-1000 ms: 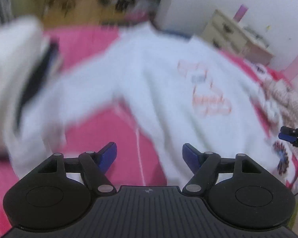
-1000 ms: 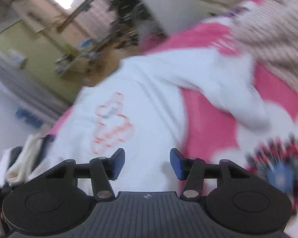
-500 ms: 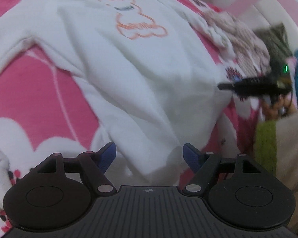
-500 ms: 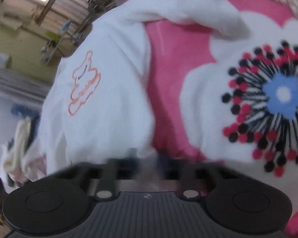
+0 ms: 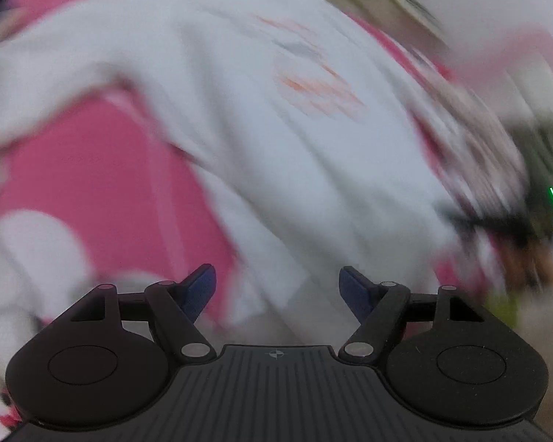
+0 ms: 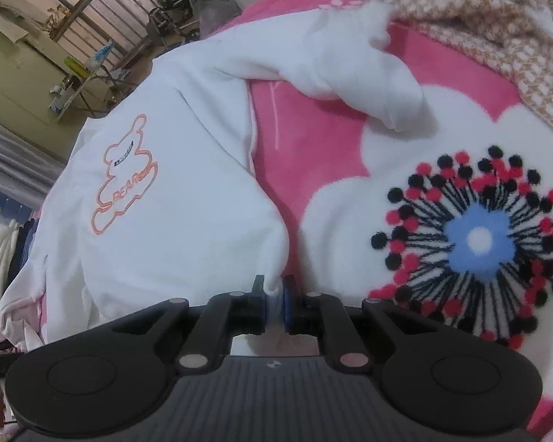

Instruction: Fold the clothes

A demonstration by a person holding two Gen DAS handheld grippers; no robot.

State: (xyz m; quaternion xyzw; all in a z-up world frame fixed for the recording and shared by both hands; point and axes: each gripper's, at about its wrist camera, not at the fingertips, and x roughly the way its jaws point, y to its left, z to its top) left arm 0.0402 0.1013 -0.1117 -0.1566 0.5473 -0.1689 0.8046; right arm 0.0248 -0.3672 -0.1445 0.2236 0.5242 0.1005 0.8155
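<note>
Since a second ago the right tool (image 6: 274,302) has closed from open onto the lower hem corner of the white sweatshirt (image 6: 188,184), which lies spread on the pink bed cover (image 6: 313,147). Left tool (image 5: 276,291) hangs open over the opposite hem corner at lower centre, gripping nothing. Step: taking the hem. Next, probably: left pinch, then lift both together.

White bear-print sweatshirt (image 6: 188,191) spread flat on pink blanket (image 6: 313,154)
</note>
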